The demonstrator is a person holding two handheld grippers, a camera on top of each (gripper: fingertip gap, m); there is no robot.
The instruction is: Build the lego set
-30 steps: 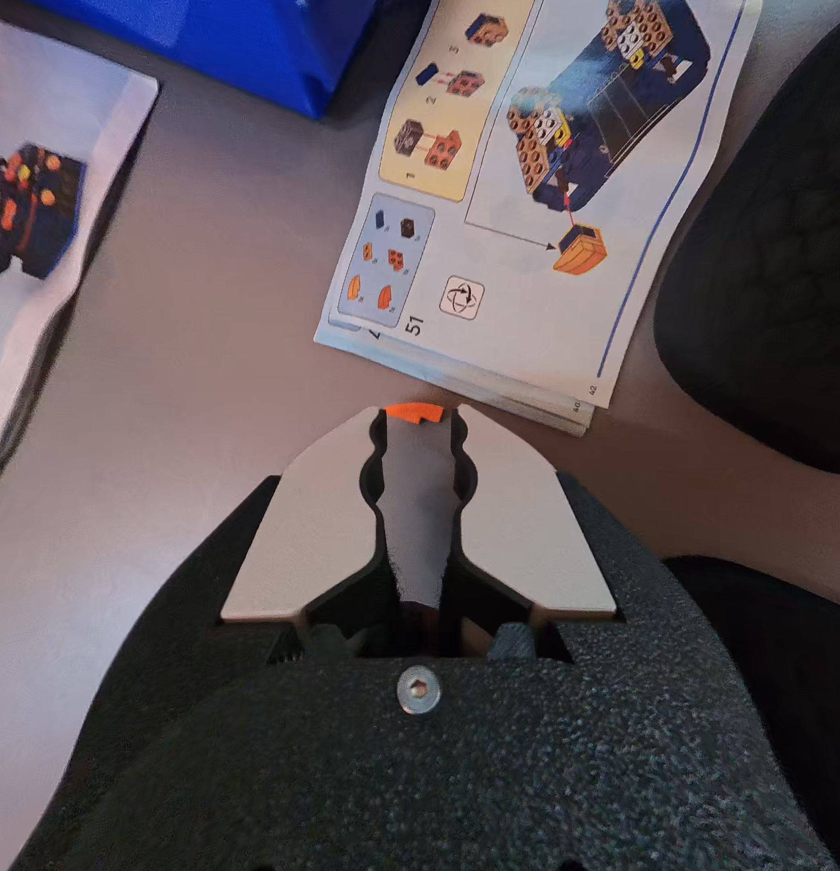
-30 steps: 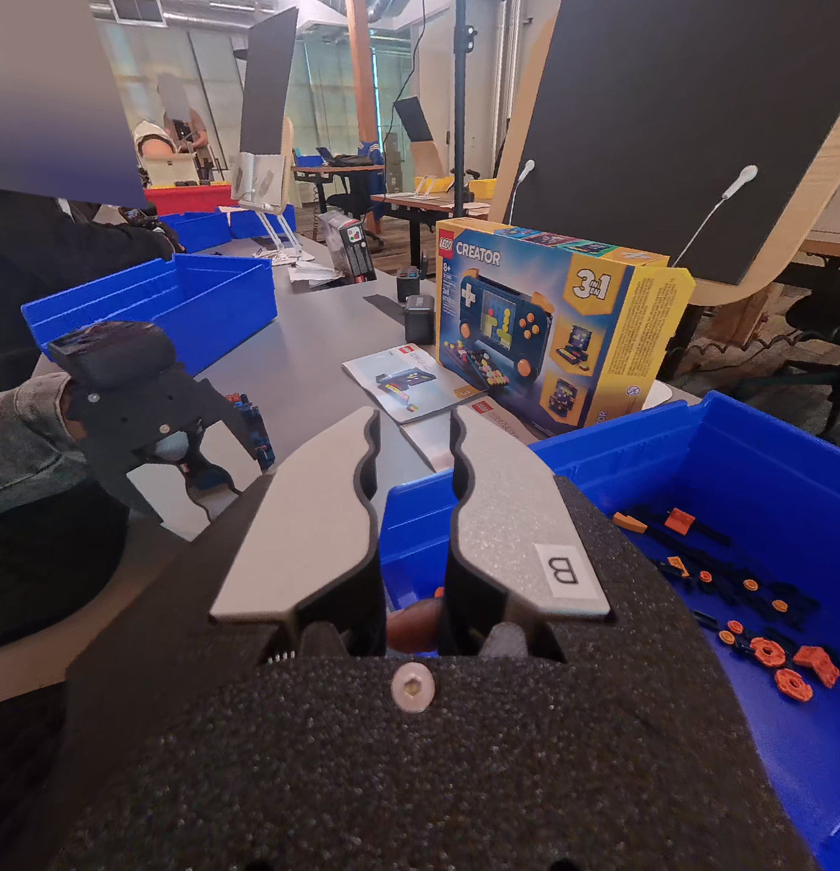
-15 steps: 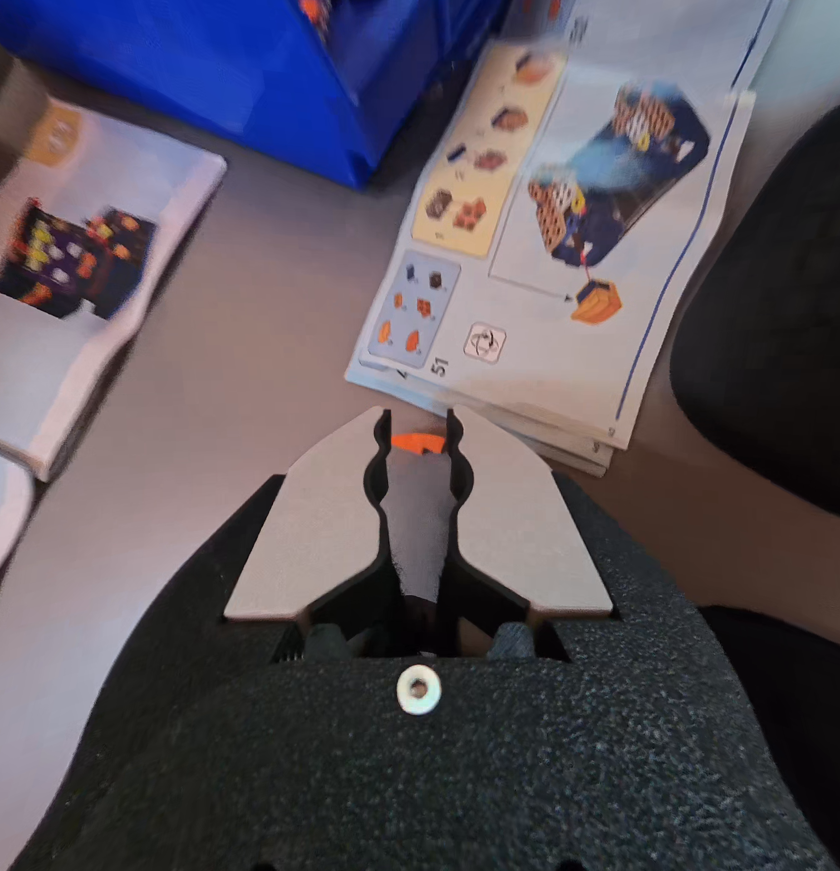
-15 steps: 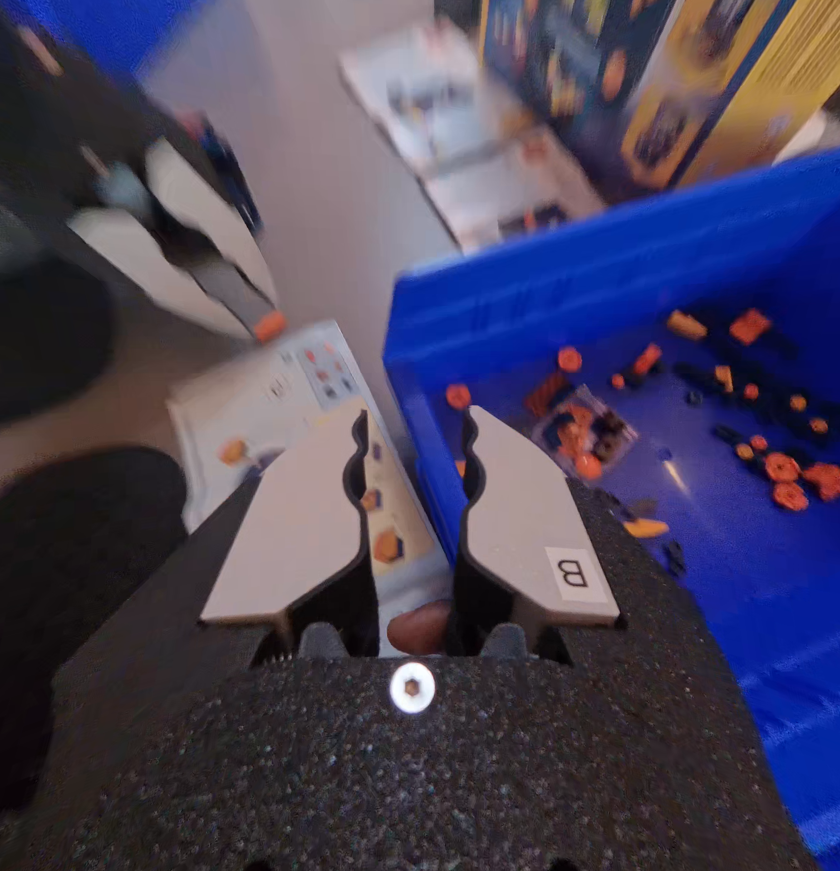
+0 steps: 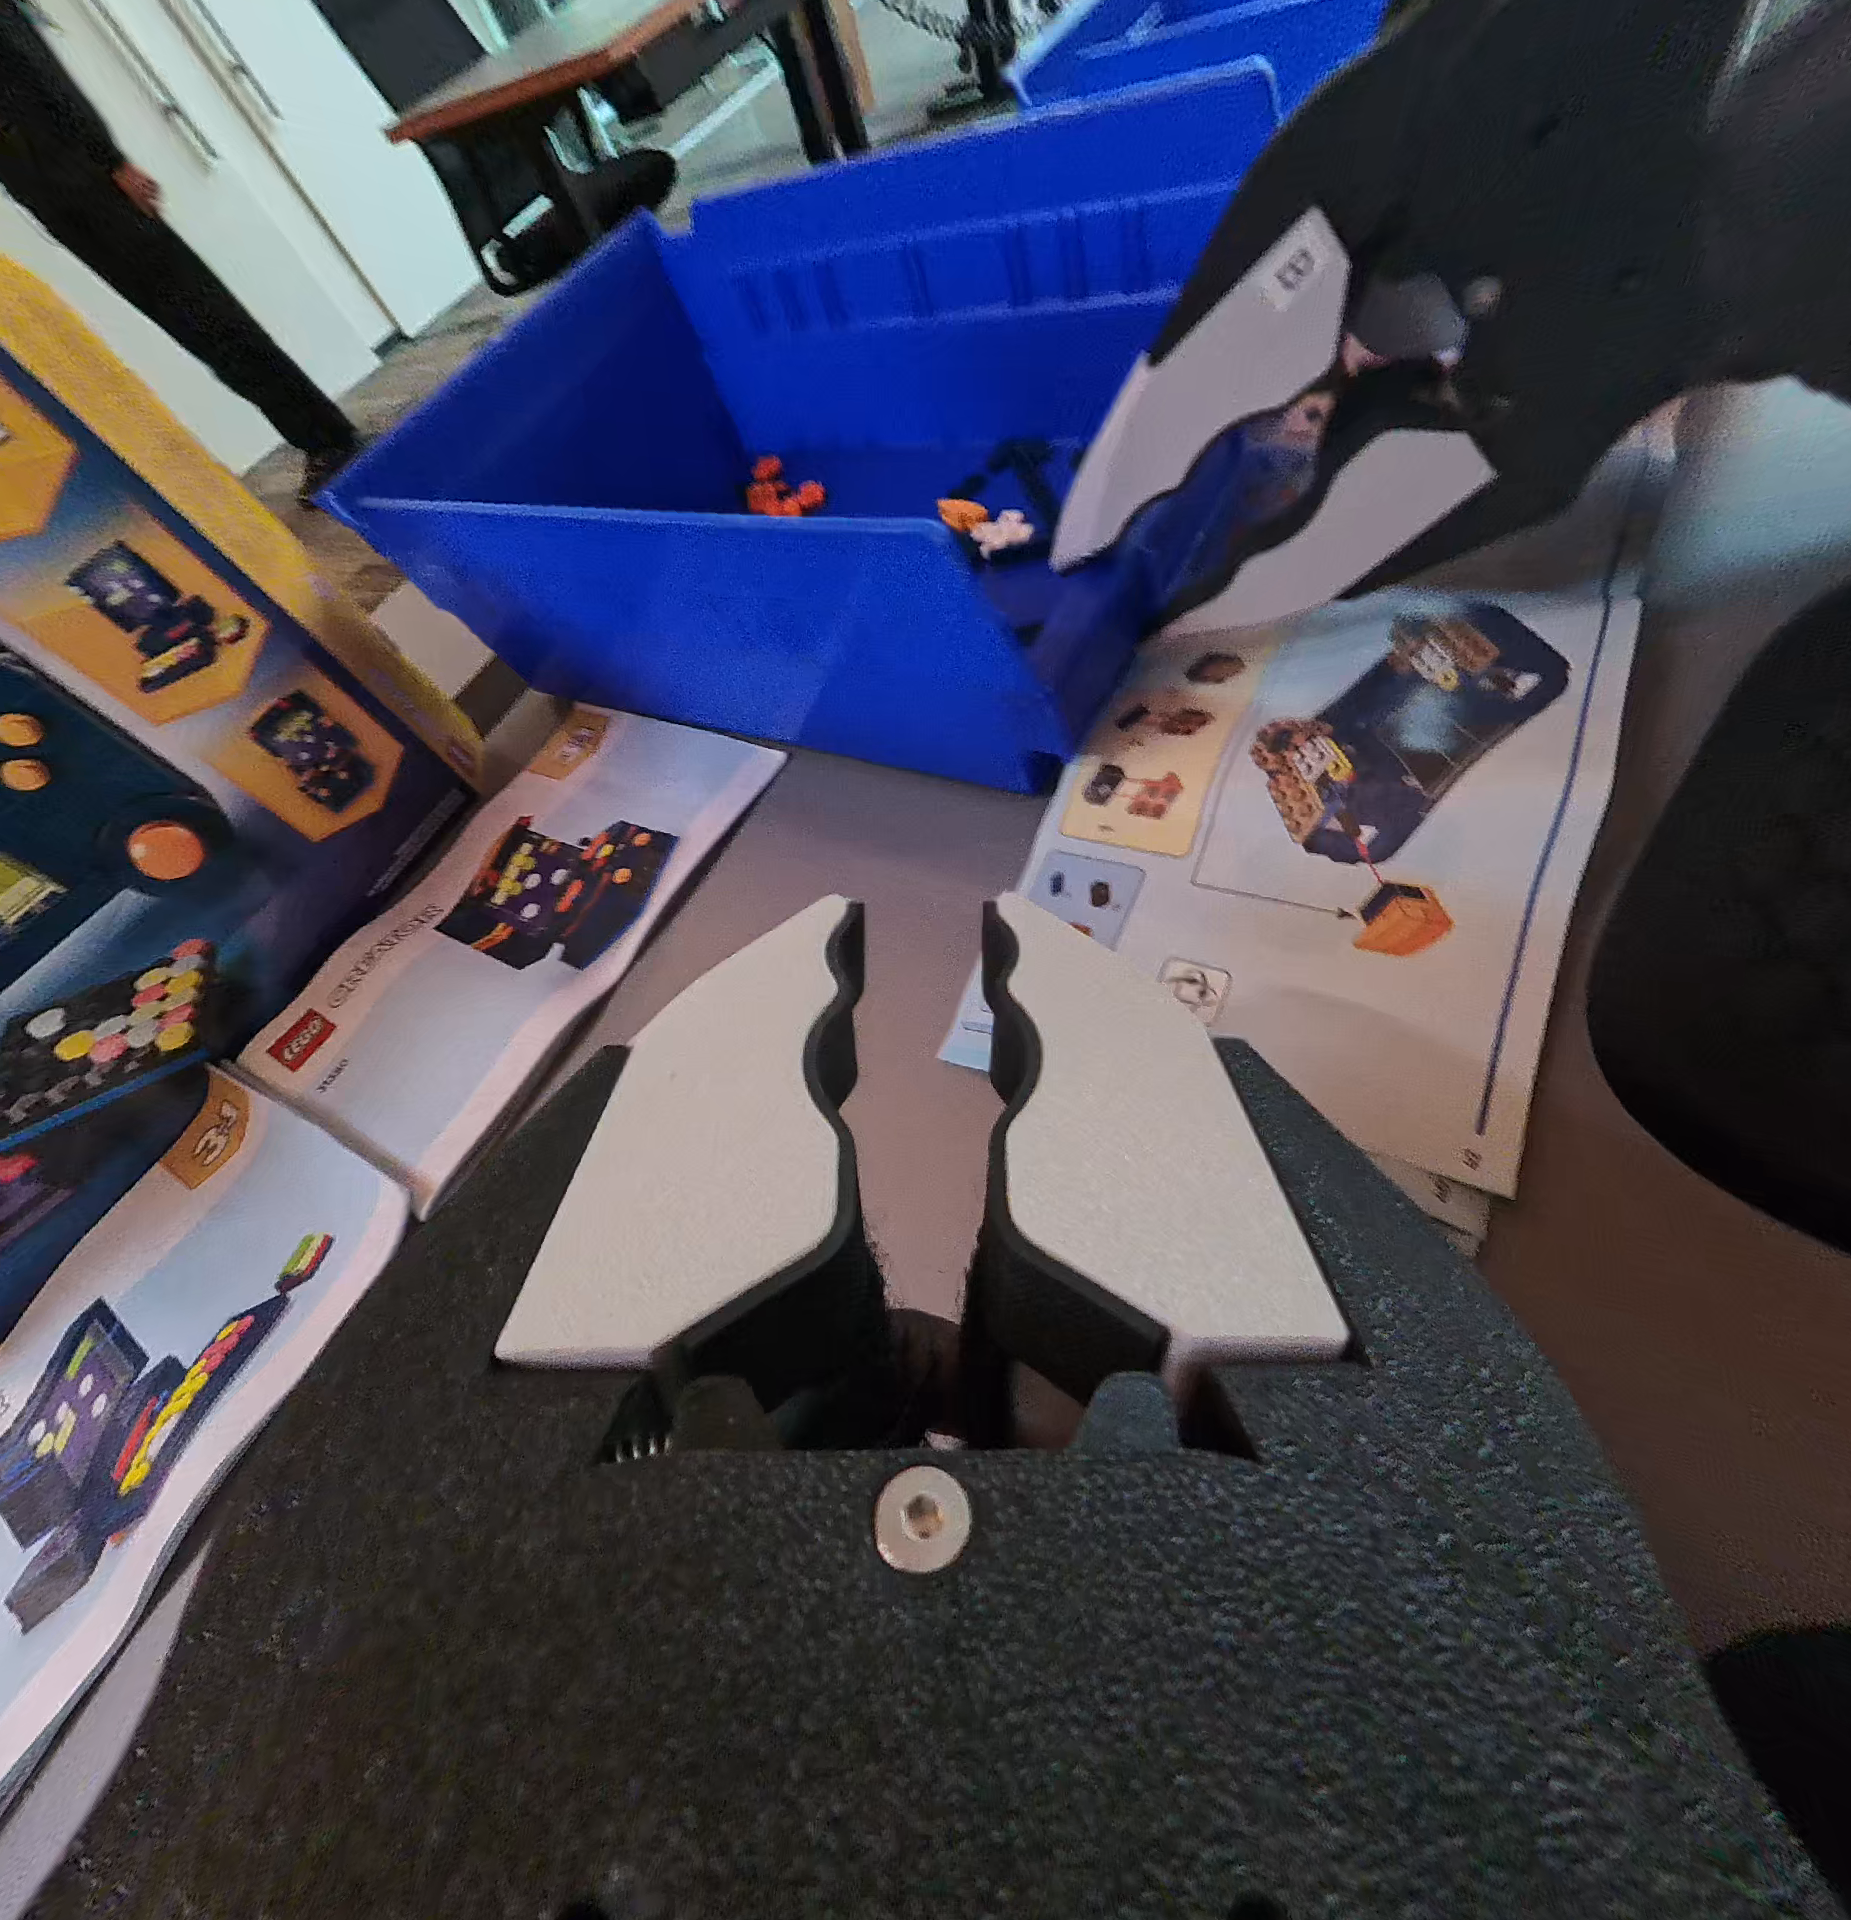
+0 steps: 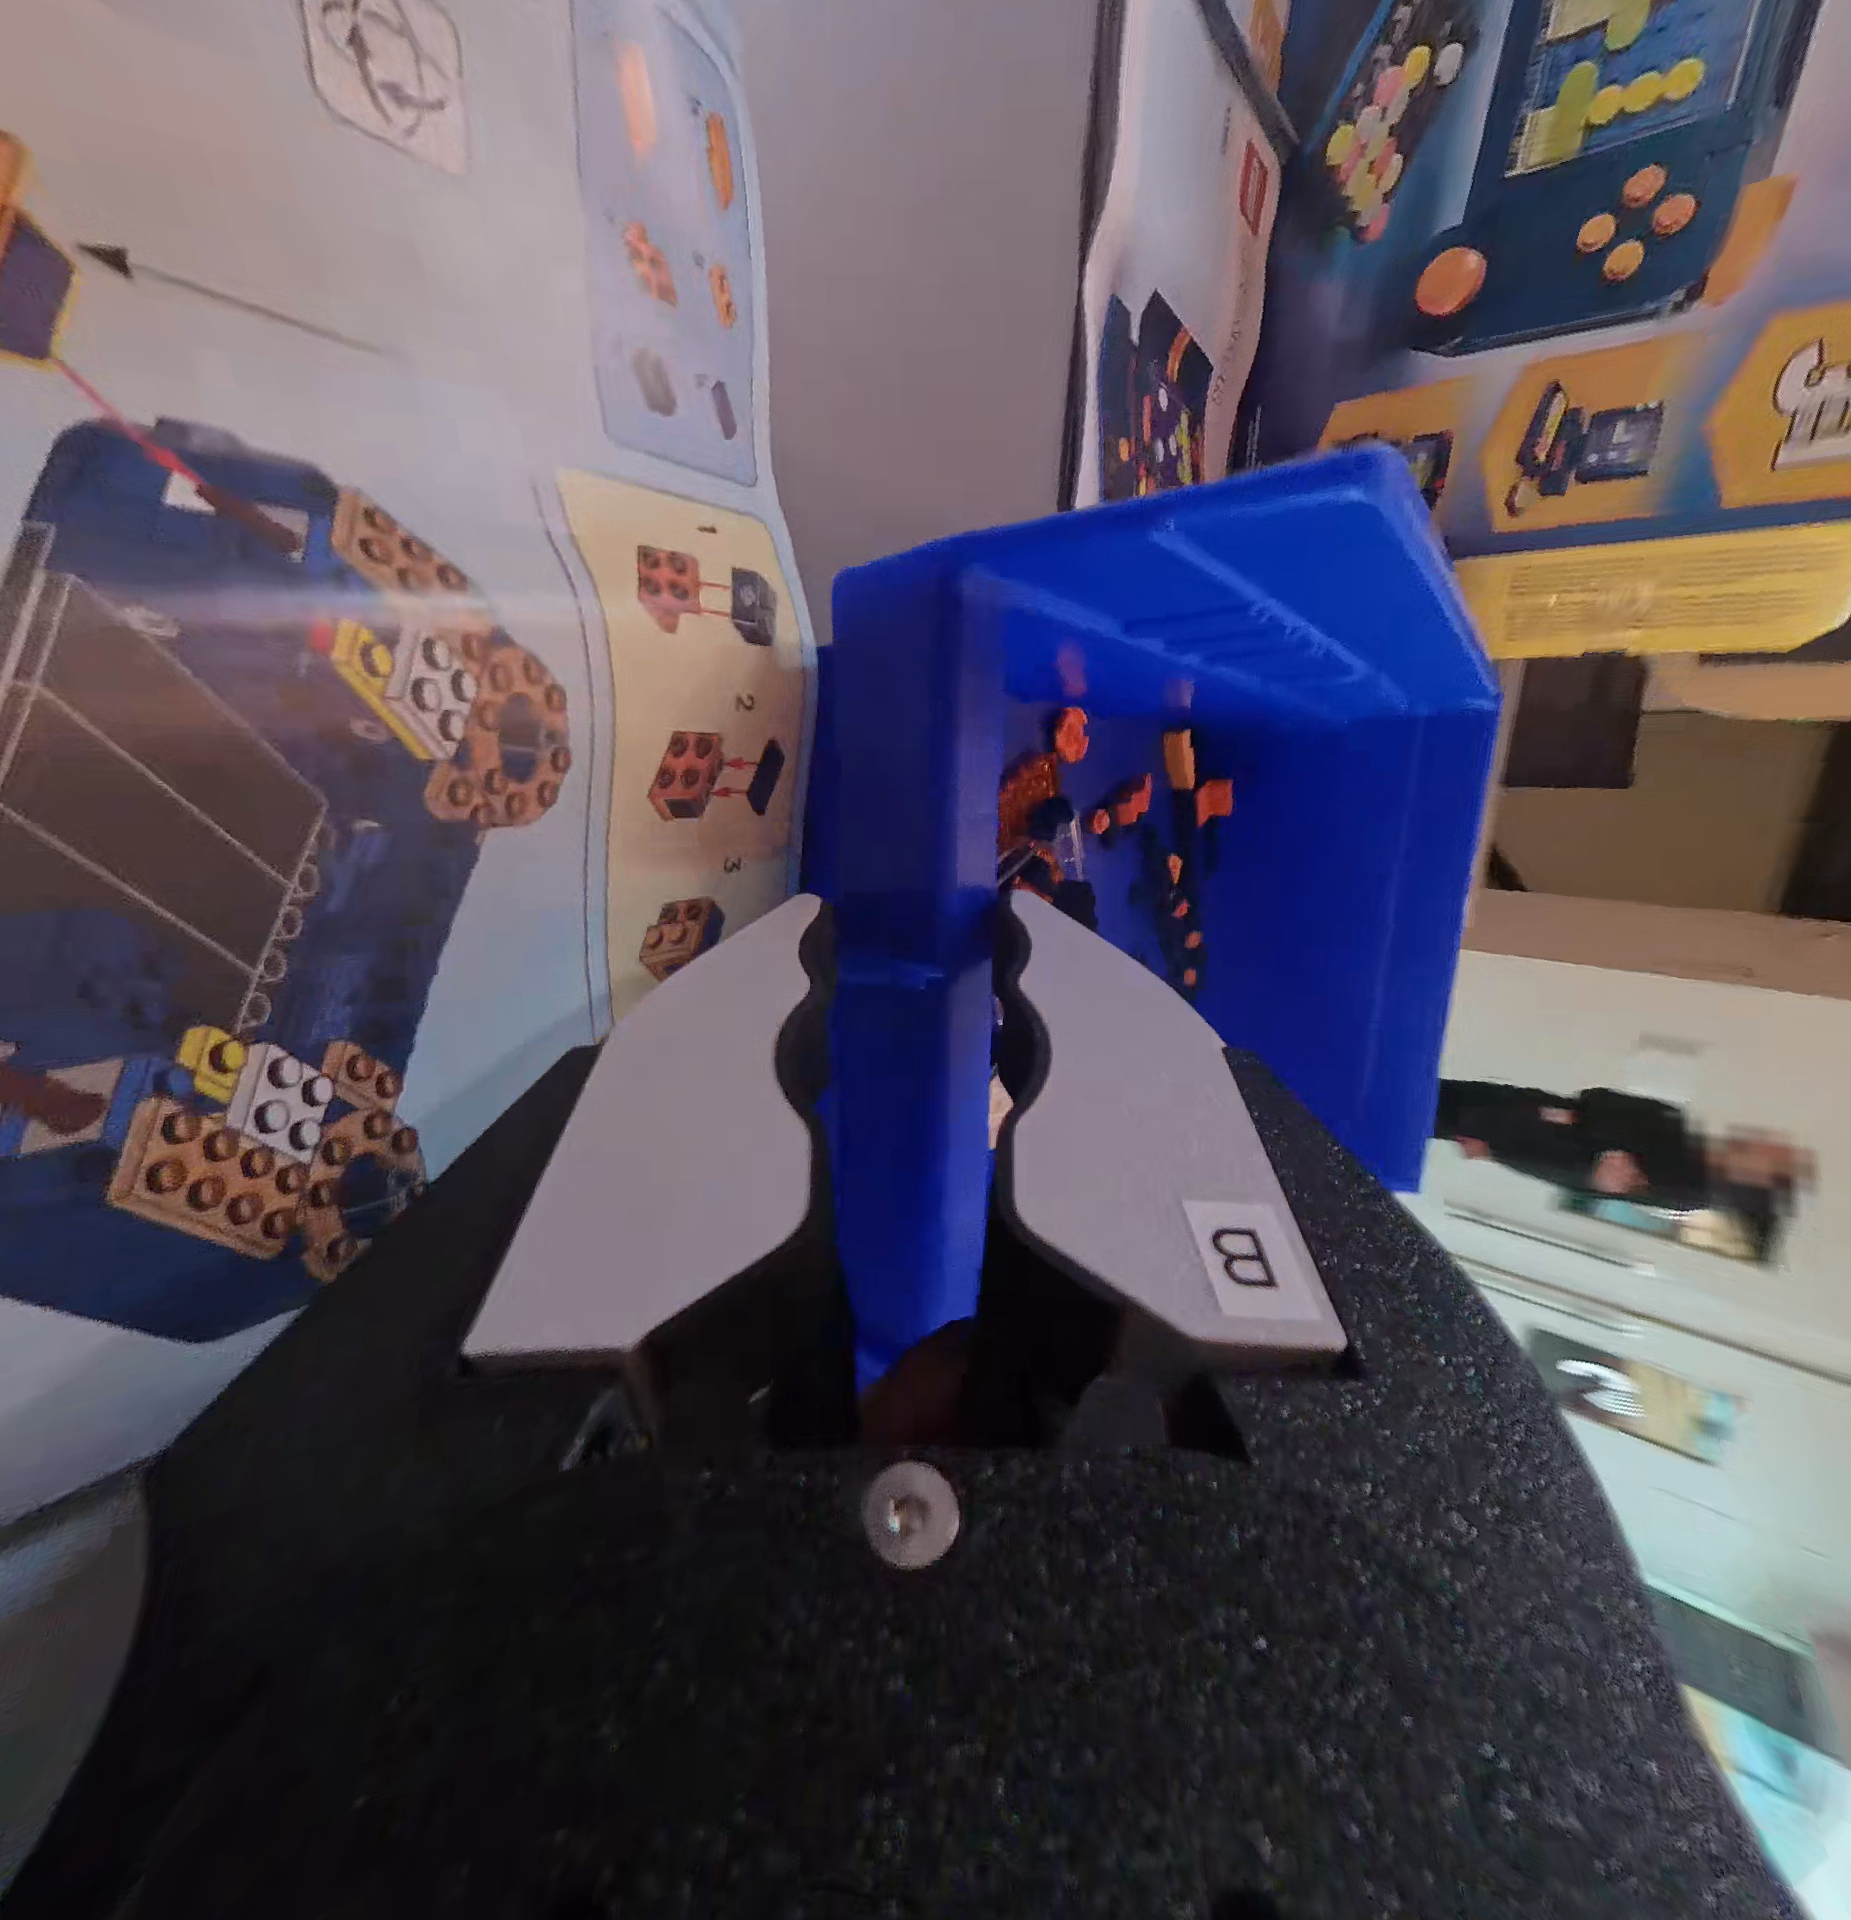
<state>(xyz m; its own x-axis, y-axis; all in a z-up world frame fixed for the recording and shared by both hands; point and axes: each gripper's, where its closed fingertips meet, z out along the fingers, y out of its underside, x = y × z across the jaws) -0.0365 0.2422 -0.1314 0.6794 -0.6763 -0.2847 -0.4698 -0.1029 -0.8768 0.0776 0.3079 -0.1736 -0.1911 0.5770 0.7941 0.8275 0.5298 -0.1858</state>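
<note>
While clamped on one blue bin, right jaws; three booklets.

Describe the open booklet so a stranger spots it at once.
On the grey table in the left wrist view, look right of the blue bin. The open booklet lies there; unlike the two closed booklets by the toy box, it shows building-step diagrams, not a cover.

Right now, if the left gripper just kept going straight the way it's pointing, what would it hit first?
The left gripper, jaws apart with nothing between them, points over bare grey table toward the blue bin. The bin's near wall looks like the first thing in line, though depth is unclear; the open instruction booklet lies just right.
</note>
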